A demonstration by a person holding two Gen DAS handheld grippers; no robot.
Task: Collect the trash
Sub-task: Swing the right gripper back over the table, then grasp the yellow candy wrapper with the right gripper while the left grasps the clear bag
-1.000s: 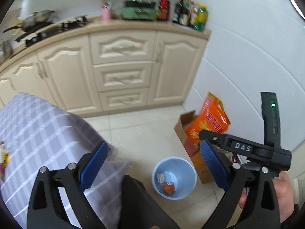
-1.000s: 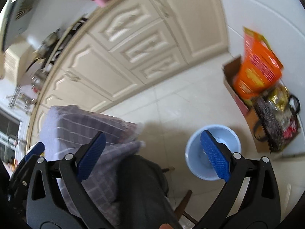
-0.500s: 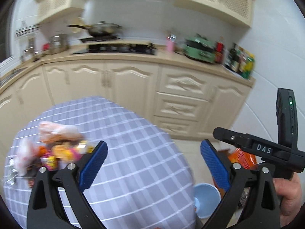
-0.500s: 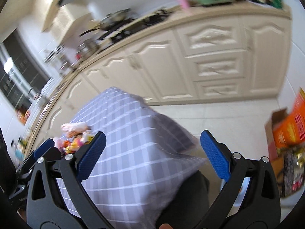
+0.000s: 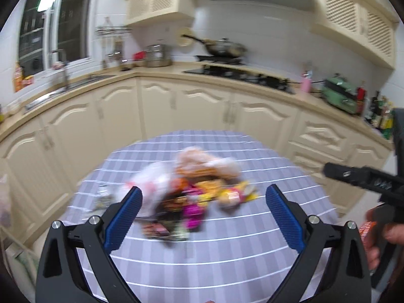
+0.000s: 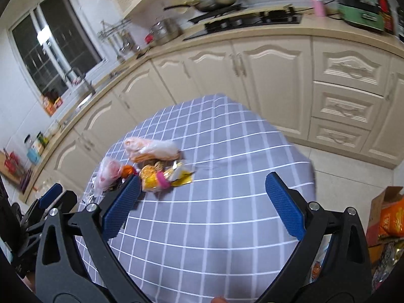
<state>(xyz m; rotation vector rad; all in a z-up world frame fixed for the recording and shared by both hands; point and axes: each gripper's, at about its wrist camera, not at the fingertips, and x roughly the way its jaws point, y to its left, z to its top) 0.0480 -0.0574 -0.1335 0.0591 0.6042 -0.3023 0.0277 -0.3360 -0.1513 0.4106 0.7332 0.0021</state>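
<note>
Heap of crumpled wrappers and clear plastic bags (image 6: 151, 166) on grey checked tablecloth (image 6: 227, 214), toward table's left half; heap blurred in left view (image 5: 192, 192). Long axis runs left-right across table. Left gripper (image 5: 203, 210) jaws spread wide, empty, above cloth. Right gripper (image 6: 202, 203) likewise wide, empty, heap beyond its left finger.

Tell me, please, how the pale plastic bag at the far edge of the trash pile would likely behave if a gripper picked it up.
The pale plastic bag looks thin and crumpled, so it would probably flop and sag. It seems to hold something orange, so the contents may shift. Its glossy film could slip between the jaws.
</note>
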